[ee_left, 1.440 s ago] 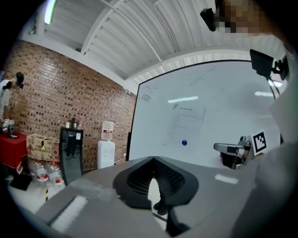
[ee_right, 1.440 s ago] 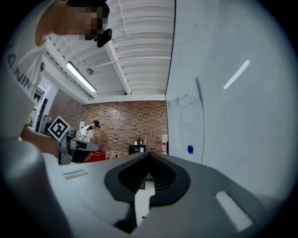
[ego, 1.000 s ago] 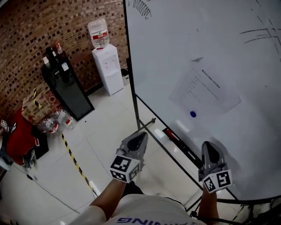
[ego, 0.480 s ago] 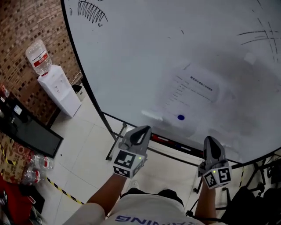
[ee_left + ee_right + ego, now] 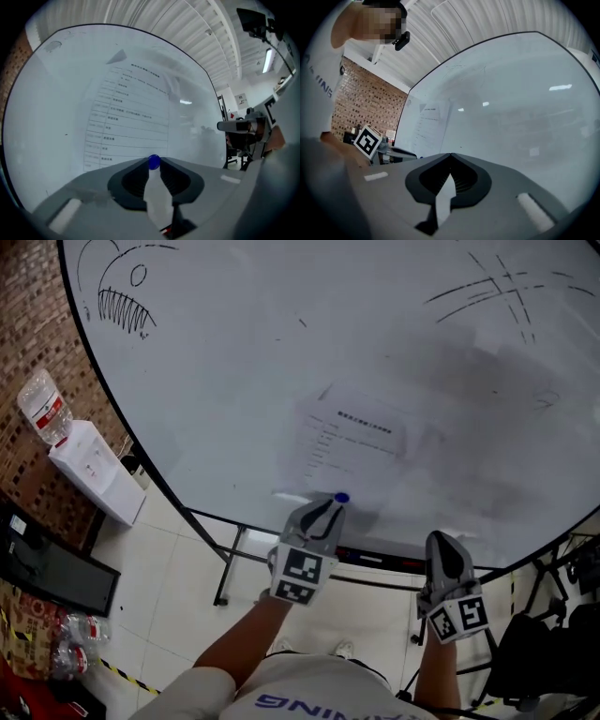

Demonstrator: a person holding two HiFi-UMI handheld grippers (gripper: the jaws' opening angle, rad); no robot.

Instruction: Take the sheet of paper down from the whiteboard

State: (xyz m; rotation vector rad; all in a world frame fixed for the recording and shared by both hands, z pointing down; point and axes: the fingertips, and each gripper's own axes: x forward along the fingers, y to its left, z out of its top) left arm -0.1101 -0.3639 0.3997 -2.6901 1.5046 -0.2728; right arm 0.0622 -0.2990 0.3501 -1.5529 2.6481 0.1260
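Sheet of paper is flat on the whiteboard, pinned at its near edge by a blue magnet. Left gripper is at the magnet, jaws opening with it between the tips, likely to pull the pin first. Right gripper is pressed together, empty, well right of the paper

A brick wall of red and pale bricks closes the left side. At its foot stands a white water dispenser with a clear bottle upturned on top. The floor is glossy white tile. A yellow-and-black tape line crosses its lower left corner, near a cluster of plastic bottles and a black cabinet. In the left gripper view, a white ribbed ceiling carries a strip light.
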